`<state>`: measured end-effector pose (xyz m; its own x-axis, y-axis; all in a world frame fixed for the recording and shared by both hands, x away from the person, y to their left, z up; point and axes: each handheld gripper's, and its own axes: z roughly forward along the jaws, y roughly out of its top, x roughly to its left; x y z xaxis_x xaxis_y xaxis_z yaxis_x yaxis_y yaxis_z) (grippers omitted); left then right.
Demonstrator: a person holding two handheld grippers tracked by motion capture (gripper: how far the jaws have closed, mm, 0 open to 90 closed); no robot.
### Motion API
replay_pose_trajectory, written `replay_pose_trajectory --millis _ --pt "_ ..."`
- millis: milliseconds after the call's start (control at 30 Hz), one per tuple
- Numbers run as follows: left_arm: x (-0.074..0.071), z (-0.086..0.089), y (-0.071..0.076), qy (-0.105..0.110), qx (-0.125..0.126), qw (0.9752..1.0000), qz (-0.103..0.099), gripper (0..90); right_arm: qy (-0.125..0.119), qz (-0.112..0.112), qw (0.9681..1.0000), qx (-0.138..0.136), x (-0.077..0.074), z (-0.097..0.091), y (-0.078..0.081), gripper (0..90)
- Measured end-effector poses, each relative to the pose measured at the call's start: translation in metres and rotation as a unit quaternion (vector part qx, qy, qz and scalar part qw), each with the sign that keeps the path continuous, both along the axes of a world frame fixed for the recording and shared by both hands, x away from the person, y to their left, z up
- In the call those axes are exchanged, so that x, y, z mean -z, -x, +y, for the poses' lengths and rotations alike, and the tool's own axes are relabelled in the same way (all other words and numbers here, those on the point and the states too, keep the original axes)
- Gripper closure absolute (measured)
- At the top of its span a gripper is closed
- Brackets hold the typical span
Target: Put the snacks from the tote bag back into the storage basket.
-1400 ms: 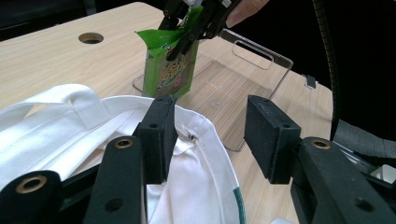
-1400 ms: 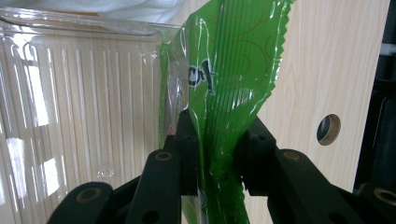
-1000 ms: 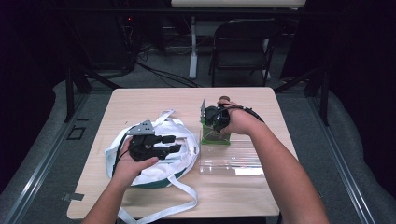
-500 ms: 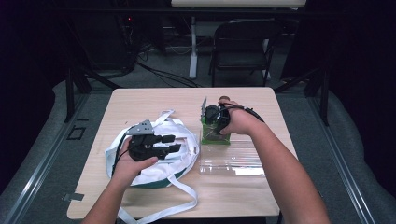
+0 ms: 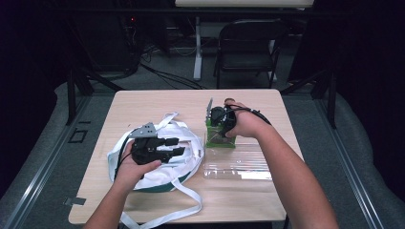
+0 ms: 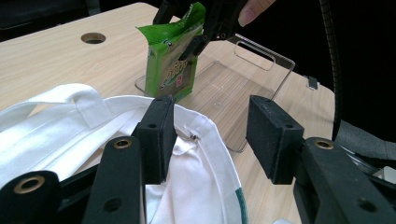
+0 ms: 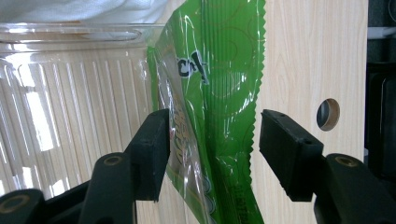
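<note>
Lettering on the green snack packet [image 7: 210,93] is dark and partly legible, something like "Ch"; the rest is creased and unreadable. The glossy packet has zigzag edges and stands upright on the clear plastic tray [image 5: 239,164] near the surface's [image 5: 157,102] middle. The right gripper [image 7: 212,154] has just been opening: its fingers straddle the packet's top, spread wide. The left gripper [image 6: 208,135] rests half open over the white tote bag [image 6: 60,121], one finger touching cloth.

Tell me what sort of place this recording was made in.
Probably a lab or studio set up for recording, not a home: a bare wooden table in a dark curtained space, cables on the floor, and a black folding chair behind it.
</note>
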<state>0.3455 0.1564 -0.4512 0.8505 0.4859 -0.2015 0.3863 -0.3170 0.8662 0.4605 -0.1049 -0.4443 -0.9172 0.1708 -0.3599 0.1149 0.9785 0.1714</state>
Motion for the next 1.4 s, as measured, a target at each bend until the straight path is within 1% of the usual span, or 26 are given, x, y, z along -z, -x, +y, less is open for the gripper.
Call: replay_pose_trajectory --millis 167,200,233,300,333,500,567,700,900,1000,1200,1367,1400 --pt "0.001 0.000 0.000 0.001 0.000 1.0000 0.001 51.9 -0.009 -0.001 1.0000 0.002 -0.003 -0.001 0.000 42.1" --pt "0.001 0.000 -0.001 0.001 0.000 1.0000 0.001 51.9 0.000 0.000 1.0000 -0.001 -0.006 -0.001 0.000 42.0" --pt "0.001 0.000 -0.001 0.001 0.001 1.0000 0.000 51.8 -0.009 -0.001 1.0000 0.002 -0.005 -0.001 0.000 42.0" --pt "0.001 0.000 -0.001 0.001 0.001 1.0000 0.000 51.6 -0.012 -0.002 0.9999 0.004 -0.006 -0.001 0.001 42.0" --pt "0.001 0.001 -0.001 0.001 0.001 1.0000 0.001 51.6 -0.020 -0.006 0.9998 0.004 -0.008 -0.001 0.002 41.9" --pt "0.001 0.003 -0.002 0.003 -0.002 1.0000 0.003 51.5 -0.028 -0.006 0.9996 -0.001 -0.013 -0.001 0.005 41.7" --pt "0.000 0.003 -0.002 0.004 -0.003 1.0000 0.003 51.5 -0.029 -0.010 0.9995 -0.001 -0.016 -0.001 0.006 41.6" --pt "0.000 0.003 -0.003 0.007 -0.003 1.0000 0.002 51.4 -0.041 -0.013 0.9991 0.001 -0.020 -0.002 0.008 41.0" --pt "-0.001 0.006 -0.003 0.005 -0.005 1.0000 0.000 51.4 -0.046 -0.017 0.9988 0.003 -0.028 -0.003 0.011 40.5" --pt "-0.001 0.006 -0.002 0.006 -0.008 1.0000 0.000 51.3 -0.059 -0.018 0.9981 0.005 -0.032 -0.003 0.014 40.5" --pt "-0.001 0.008 -0.003 0.007 -0.010 0.9999 0.000 51.3 -0.064 -0.023 0.9976 0.010 -0.040 -0.002 0.022 40.6" --pt "0.000 0.009 -0.004 0.006 -0.013 0.9999 0.002 51.0 -0.074 -0.035 0.9964 0.020 -0.051 -0.003 0.030 40.9" --pt "0.000 0.010 -0.004 0.006 -0.015 0.9999 0.002 51.0 -0.081 -0.036 0.9957 0.025 -0.053 -0.004 0.032 41.3"
